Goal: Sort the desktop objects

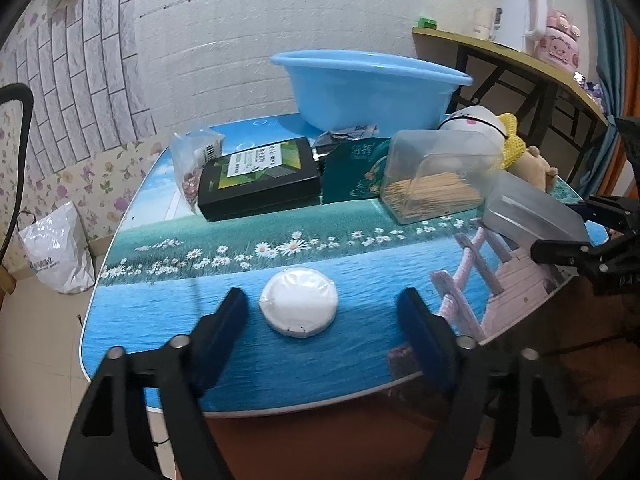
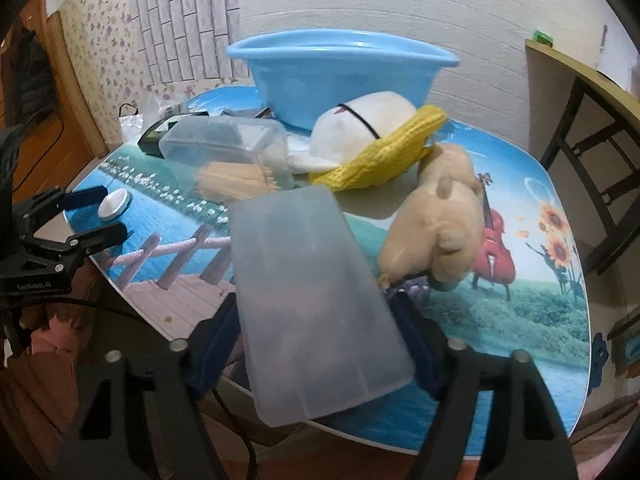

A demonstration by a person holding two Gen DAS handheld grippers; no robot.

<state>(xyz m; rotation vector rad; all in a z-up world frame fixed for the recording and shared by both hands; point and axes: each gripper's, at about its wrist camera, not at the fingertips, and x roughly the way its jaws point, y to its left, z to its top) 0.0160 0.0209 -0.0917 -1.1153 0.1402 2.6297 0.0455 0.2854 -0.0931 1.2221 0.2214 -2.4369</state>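
Observation:
A white round disc (image 1: 298, 302) lies on the picture-print table (image 1: 248, 360) near its front edge. My left gripper (image 1: 322, 312) is open around it, one finger on each side, not touching. It also shows in the right wrist view (image 2: 102, 216) with the disc (image 2: 114, 203) between its fingers. My right gripper (image 2: 316, 320) is shut on a frosted plastic box (image 2: 316, 300) and holds it over the table's near edge; the box also shows in the left wrist view (image 1: 532, 216). A blue basin (image 1: 368, 88) stands at the back.
A black box (image 1: 260, 176), a green packet (image 1: 356, 172), a clear bag (image 1: 192, 160) and a clear box of toothpicks (image 1: 436, 176) lie mid-table. A white cap (image 2: 360, 128), a yellow knit piece (image 2: 384, 152) and a tan plush toy (image 2: 440, 216) lie at the right. A side table (image 1: 520, 64) stands right.

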